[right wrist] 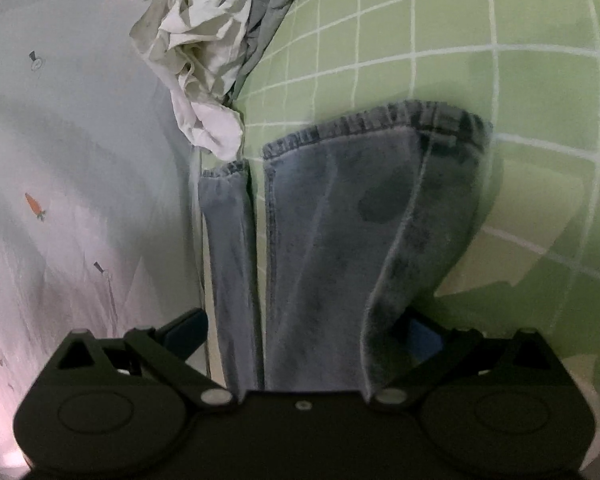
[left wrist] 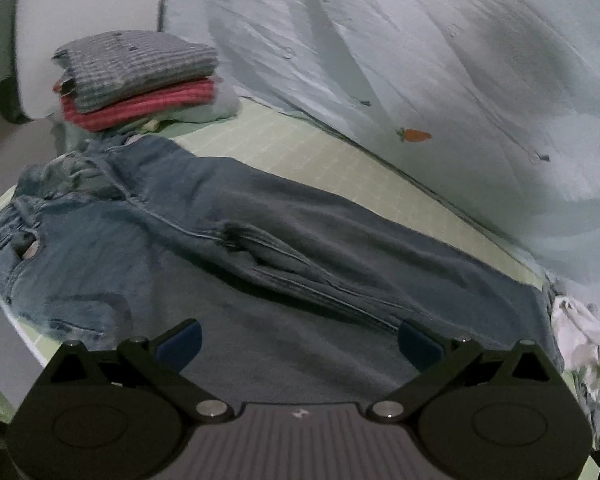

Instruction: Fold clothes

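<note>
Left hand-held gripper [left wrist: 300, 344] open above jeans [left wrist: 260, 232] spread on green sheet [left wrist: 320, 148]. Right hand-held gripper [right wrist: 304, 334] open around jeans legs. Folded stack [left wrist: 136, 80] far left.

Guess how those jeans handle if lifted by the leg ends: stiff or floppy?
Likely floppy: the jeans lie creased and slack on the green checked sheet. Probably heavyish, since the denim looks thick with bulky hems. Rough weave suggests little slip in either open tool.
</note>
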`<state>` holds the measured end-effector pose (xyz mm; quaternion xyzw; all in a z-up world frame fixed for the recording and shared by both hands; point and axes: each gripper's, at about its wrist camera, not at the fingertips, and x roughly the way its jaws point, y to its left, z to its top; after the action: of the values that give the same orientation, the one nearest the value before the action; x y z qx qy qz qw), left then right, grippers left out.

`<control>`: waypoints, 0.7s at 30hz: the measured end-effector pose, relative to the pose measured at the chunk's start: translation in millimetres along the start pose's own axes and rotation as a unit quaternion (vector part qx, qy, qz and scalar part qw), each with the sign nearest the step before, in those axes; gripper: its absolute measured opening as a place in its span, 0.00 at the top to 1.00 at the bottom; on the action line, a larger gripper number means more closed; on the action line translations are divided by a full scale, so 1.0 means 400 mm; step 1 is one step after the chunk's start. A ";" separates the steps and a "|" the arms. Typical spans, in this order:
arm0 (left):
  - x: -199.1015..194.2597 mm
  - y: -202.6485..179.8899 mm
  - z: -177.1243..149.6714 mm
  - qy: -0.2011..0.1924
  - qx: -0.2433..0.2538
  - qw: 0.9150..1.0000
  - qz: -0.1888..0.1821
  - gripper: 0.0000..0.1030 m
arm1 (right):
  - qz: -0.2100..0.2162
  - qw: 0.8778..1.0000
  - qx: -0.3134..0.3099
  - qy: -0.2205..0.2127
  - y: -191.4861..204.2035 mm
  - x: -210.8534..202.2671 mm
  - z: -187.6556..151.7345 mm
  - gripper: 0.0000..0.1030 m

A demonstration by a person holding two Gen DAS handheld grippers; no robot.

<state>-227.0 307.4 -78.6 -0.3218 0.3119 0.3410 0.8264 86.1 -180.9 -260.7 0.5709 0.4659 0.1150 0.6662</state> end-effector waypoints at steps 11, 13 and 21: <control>0.046 0.204 0.026 0.024 -0.102 0.993 0.056 0.00 | 0.000 0.999 0.011 -0.030 -0.012 -0.001 -0.096 0.00; 0.062 0.269 0.033 0.033 -0.141 0.988 0.054 0.00 | -0.003 0.999 0.009 -0.045 -0.010 0.002 -0.114 0.00; 0.146 0.483 0.050 0.111 -0.231 0.966 0.031 0.00 | -0.008 0.994 0.015 -0.108 -0.008 0.003 -0.180 0.00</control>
<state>-335.2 451.5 -171.2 -0.5297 0.3239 0.3914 0.6792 31.3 -133.9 -258.0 0.5859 0.3977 0.0401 0.7050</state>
